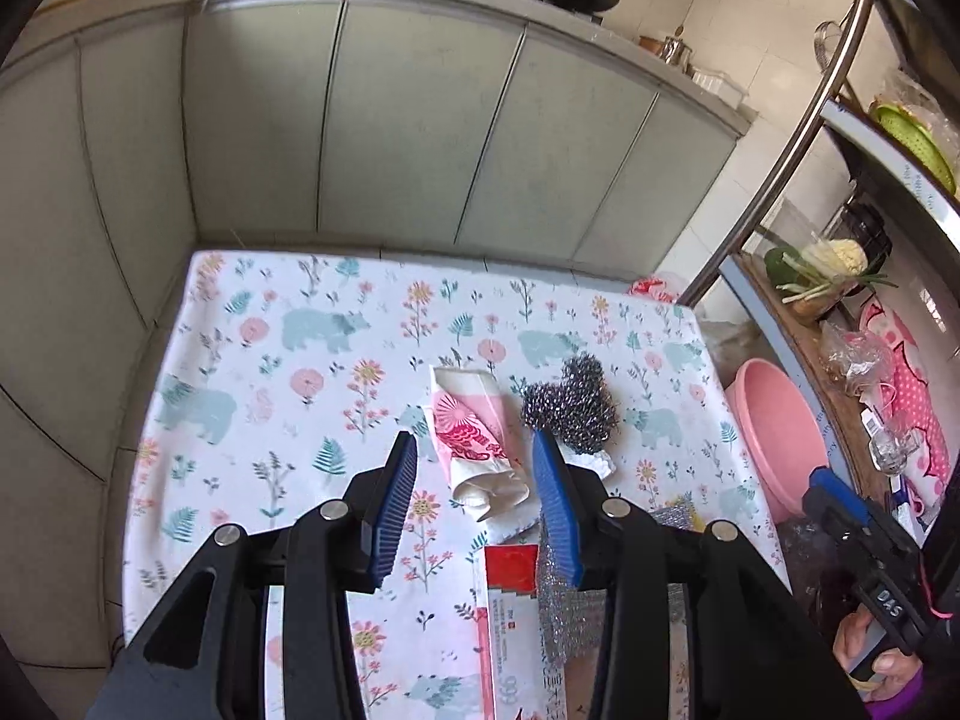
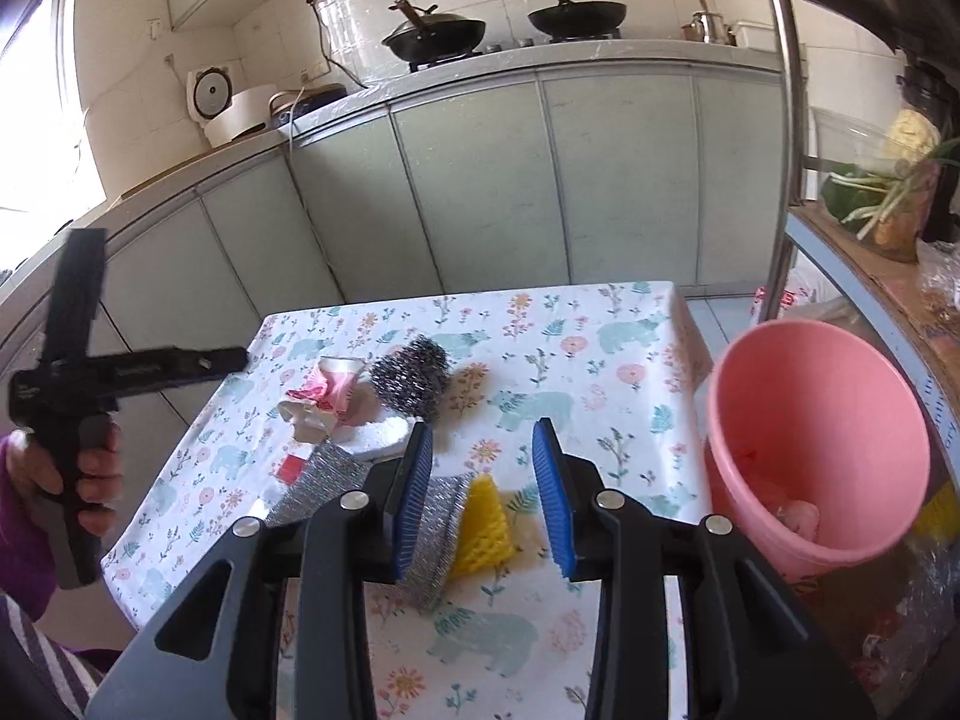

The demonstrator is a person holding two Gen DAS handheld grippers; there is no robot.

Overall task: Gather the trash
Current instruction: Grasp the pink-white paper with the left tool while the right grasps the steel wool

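Trash lies scattered on the flowered worktop [image 1: 252, 360] with most of the job apparently ahead: a crumpled pink-and-white wrapper [image 1: 474, 426], a steel-wool scourer [image 1: 570, 405], a flat silvery scrubbing cloth [image 2: 327, 480], a yellow sponge [image 2: 483, 531], a red-and-white printed pack [image 1: 510, 612] and a white foam scrap [image 2: 384, 441] all remain on the cloth-covered surface. Beside the worktop's right edge stands a pink bucket [image 2: 822, 420], judged to be the bin; something pale already rests at its bottom, suggesting a start has been made.

The left claw [image 1: 474, 480] hovers with its jaws wide and empty, lined up over the near end of the wrapper. The right claw [image 2: 483, 492] is likewise spread wide and holds nothing, poised above the sponge and silvery cloth.

Only the right wrist camera looks into the bucket and shows the yellow sponge clearly; the left wrist camera alone shows the printed pack's full length, and sees just the bucket's rim.
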